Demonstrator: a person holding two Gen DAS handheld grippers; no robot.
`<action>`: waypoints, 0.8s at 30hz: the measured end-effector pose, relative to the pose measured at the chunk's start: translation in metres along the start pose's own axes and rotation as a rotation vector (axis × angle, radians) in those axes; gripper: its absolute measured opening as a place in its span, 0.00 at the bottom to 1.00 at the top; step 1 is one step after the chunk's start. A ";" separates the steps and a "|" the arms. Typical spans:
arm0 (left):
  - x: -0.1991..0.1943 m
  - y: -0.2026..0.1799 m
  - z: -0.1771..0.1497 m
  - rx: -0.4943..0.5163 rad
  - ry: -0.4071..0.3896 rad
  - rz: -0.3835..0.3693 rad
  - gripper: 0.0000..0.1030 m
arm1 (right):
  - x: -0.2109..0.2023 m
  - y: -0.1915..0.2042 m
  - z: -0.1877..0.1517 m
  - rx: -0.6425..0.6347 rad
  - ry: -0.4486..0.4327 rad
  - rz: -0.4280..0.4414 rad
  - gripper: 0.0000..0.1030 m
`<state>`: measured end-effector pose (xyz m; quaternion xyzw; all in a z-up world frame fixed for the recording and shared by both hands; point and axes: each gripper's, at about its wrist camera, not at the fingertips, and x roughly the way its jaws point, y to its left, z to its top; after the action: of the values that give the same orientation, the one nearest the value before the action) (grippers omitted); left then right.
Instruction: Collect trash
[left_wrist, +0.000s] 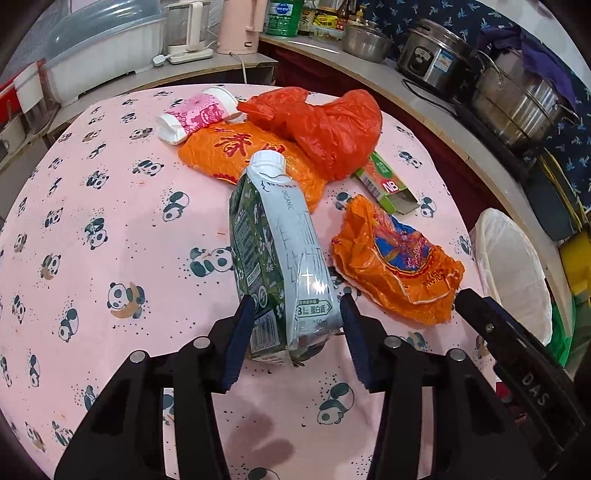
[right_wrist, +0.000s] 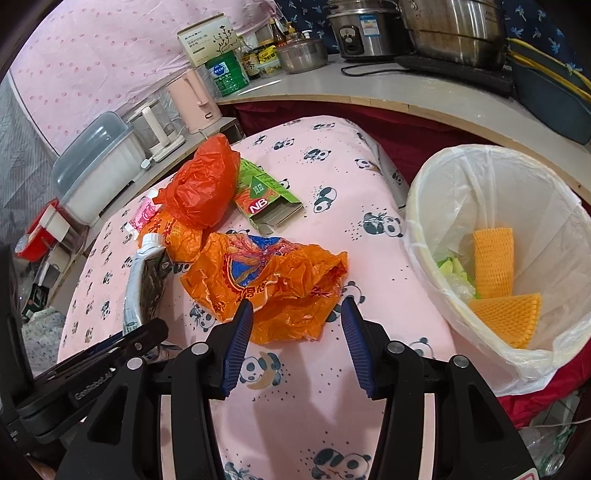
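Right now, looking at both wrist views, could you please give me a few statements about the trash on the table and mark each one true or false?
1. The left gripper has the milk carton between its fingers. True.
2. The bin is empty. False: orange foam netting and green scraps lie in it.
3. The right gripper grips the green box. False: it is open, over the orange printed bag.
4. The carton's white cap is on. True.

Carton (left_wrist: 280, 254) left of bag (left_wrist: 395, 266); bin (right_wrist: 491, 258) right of table (right_wrist: 295, 417).
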<state>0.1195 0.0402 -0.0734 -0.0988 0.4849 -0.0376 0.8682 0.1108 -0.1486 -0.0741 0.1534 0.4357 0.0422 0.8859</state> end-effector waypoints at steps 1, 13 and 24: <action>-0.001 0.001 0.001 -0.004 -0.002 -0.002 0.43 | 0.003 0.000 0.002 0.008 0.005 0.007 0.47; -0.005 0.005 0.010 -0.001 -0.016 -0.010 0.42 | 0.042 0.008 0.010 0.028 0.059 0.012 0.46; -0.011 0.002 0.007 0.008 -0.025 -0.014 0.41 | 0.038 0.002 0.006 0.018 0.043 -0.004 0.13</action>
<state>0.1196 0.0446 -0.0610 -0.0990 0.4733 -0.0445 0.8742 0.1393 -0.1404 -0.0985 0.1597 0.4553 0.0396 0.8750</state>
